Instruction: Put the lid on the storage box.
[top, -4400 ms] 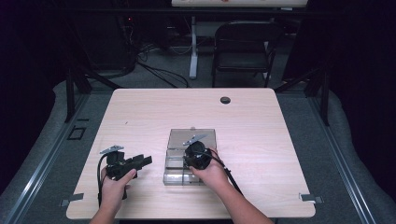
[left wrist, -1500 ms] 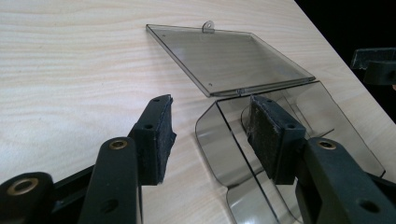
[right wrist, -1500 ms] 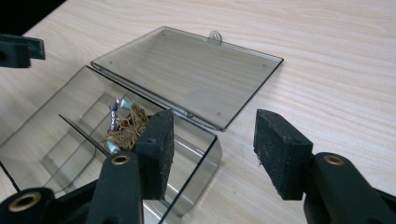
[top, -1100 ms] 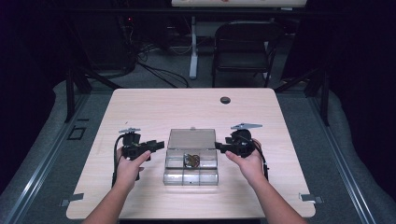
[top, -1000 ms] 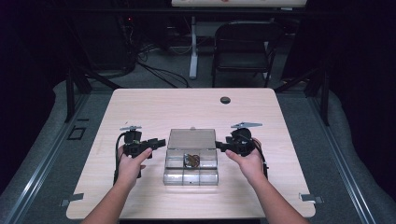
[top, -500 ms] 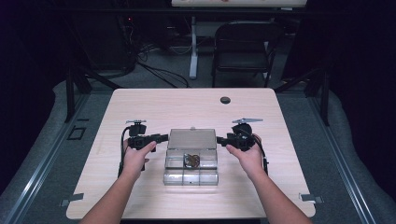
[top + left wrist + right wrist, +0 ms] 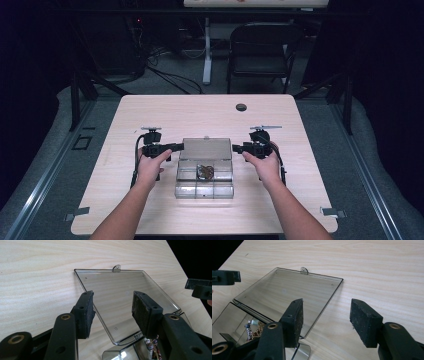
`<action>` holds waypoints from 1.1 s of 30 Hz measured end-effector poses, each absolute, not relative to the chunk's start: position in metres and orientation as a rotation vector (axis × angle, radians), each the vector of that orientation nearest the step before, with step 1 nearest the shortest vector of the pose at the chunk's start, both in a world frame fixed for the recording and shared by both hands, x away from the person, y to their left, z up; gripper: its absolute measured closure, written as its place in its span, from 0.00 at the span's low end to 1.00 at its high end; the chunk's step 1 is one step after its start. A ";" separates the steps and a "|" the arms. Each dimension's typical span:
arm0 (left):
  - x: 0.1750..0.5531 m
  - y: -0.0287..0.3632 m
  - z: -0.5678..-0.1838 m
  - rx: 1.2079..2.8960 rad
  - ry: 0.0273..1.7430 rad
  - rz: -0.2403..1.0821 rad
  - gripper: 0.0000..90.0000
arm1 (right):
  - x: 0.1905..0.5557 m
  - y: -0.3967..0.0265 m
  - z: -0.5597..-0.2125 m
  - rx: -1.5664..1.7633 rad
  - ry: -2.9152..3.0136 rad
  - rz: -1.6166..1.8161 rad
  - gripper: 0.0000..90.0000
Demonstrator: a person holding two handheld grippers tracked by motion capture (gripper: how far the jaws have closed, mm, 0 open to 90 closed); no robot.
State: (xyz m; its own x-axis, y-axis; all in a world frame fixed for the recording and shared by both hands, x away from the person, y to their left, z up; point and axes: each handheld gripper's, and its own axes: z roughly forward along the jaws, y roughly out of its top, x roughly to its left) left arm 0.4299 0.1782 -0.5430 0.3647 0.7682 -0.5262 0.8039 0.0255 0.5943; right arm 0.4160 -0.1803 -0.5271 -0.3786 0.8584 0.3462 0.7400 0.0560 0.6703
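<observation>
Stands at the near side of a pale wooden table (image 7: 150, 115) and holds a two-jaw tool in each hand, forearms coming in from below in the high view. Works on a clear plastic box (image 7: 204, 190) that lies near the middle of the table, a little toward the near edge. Has the box open: the smoky transparent lid (image 7: 206, 149) folded back and flat on the wood, on the far side of the compartments, joined to them along the hinge. Shows a small tab (image 7: 116, 268) at the far edge of the lid. Contains, in one middle compartment next to the hinge, a small heap of brownish and silvery pieces (image 7: 205, 172), too small to tell exactly.

Holds the left gripper (image 7: 175, 147) at the left edge of the lid, pointing inward toward it. Has these jaws spread wide, though just now closing a little; in the left gripper view looks down on the left edge of the lid between the two pads, with no pad pressing on it.

Holds the right gripper (image 7: 235, 148) at the right edge of the lid, pointing inward from the other side. Has these jaws also spread wide, one pad over the near right corner of the lid, the other over bare wood, pinching nothing.

Leaves a small dark round thing (image 7: 241, 107) well apart near the far edge of the table, with a black chair (image 7: 260, 50) behind.
</observation>
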 end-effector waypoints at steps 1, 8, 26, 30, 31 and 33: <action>0.430 0.178 -0.544 1.731 1.402 -0.055 0.58 | 0.417 -0.179 -0.529 1.680 2.174 1.229 0.49; 0.433 0.173 -0.547 1.724 1.413 -0.068 0.58 | 0.422 -0.175 -0.535 1.715 2.164 1.229 0.49; 0.440 0.168 -0.558 1.724 1.447 -0.102 0.58 | 0.434 -0.167 -0.545 1.793 2.166 1.232 0.51; 0.442 0.169 -0.560 1.719 1.447 -0.125 0.58 | 0.436 -0.167 -0.547 1.816 2.163 1.241 0.51; 0.442 0.167 -0.561 1.704 1.461 -0.129 0.58 | 0.437 -0.167 -0.547 1.833 2.161 1.249 0.51; 0.443 0.166 -0.564 1.711 1.471 -0.130 0.58 | 0.438 -0.168 -0.549 1.854 2.153 1.272 0.51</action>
State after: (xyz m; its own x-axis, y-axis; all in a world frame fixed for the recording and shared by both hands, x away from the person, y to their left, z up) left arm 0.4428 0.1659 -0.5635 0.3018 0.7619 -0.5731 0.8504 0.0566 0.5230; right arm 0.4383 -0.1685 -0.5488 -0.2904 0.8353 0.4669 0.8120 -0.0430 0.5820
